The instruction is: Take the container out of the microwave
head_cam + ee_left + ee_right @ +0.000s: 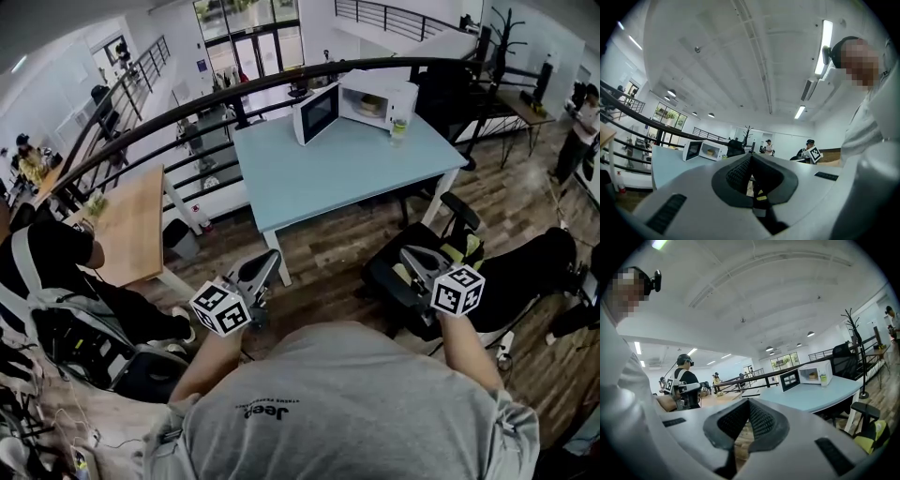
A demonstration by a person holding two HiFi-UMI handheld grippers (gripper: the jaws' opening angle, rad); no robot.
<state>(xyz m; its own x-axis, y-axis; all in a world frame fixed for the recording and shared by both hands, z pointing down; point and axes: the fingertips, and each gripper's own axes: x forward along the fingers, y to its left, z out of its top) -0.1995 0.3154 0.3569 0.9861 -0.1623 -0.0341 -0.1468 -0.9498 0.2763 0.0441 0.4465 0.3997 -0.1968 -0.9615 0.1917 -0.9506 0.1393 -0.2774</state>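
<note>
A white microwave (367, 98) stands at the far end of a light blue table (337, 173), its door (317, 112) swung open to the left. A pale container (372, 105) sits inside. Both grippers are held low, close to my body and well short of the table. My left gripper (272, 255) and right gripper (405, 251) are shut with nothing between the jaws. The left gripper view shows the shut left gripper (751, 157) with the microwave (712, 151) far off. The right gripper view shows the shut right gripper (749, 401), the microwave (816, 372) and the container (813, 376).
A small cup with a green label (399, 127) stands beside the microwave on the right. A black office chair (455, 234) sits just beyond my right gripper. A wooden table (131, 225) and a seated person (56, 272) are at the left. A curved railing (187, 108) runs behind the table.
</note>
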